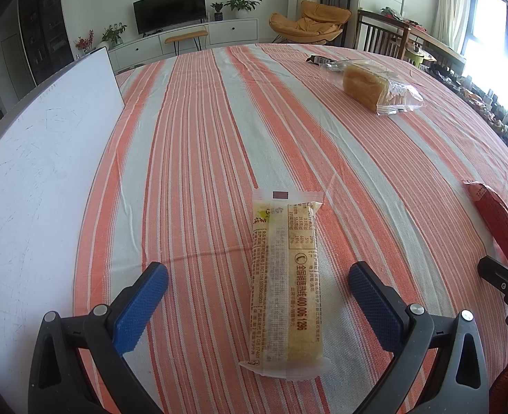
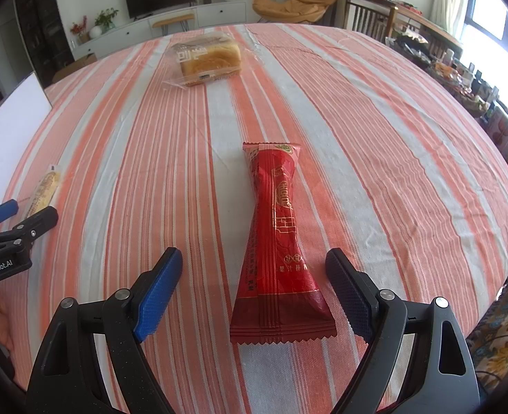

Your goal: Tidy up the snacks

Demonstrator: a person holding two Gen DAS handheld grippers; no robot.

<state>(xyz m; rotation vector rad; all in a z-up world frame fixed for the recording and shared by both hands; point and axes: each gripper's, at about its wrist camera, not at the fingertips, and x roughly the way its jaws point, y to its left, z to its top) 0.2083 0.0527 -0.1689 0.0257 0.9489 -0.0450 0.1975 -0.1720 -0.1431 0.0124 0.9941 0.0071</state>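
Little looks sorted yet. The left hand-held gripper (image 1: 257,296) stands released around the yellow snack bar (image 1: 285,283); the right hand-held gripper (image 2: 254,289) likewise straddles the red snack packet (image 2: 278,241). The bread bag (image 2: 205,60) lies apart, upper frame, on the bench (image 2: 392,172).

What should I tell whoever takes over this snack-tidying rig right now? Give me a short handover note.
Left claw: open, holding nothing, the yellow snack bar lying on the cloth between its fingers.
Right claw: open, holding nothing, the red snack packet lying between its fingers, pinched at the waist.
The bagged bread sits at the far side of the striped tablecloth; a white board lies at the left.
Done: nothing visibly grouped.
Left: grasp each snack and gather them together.
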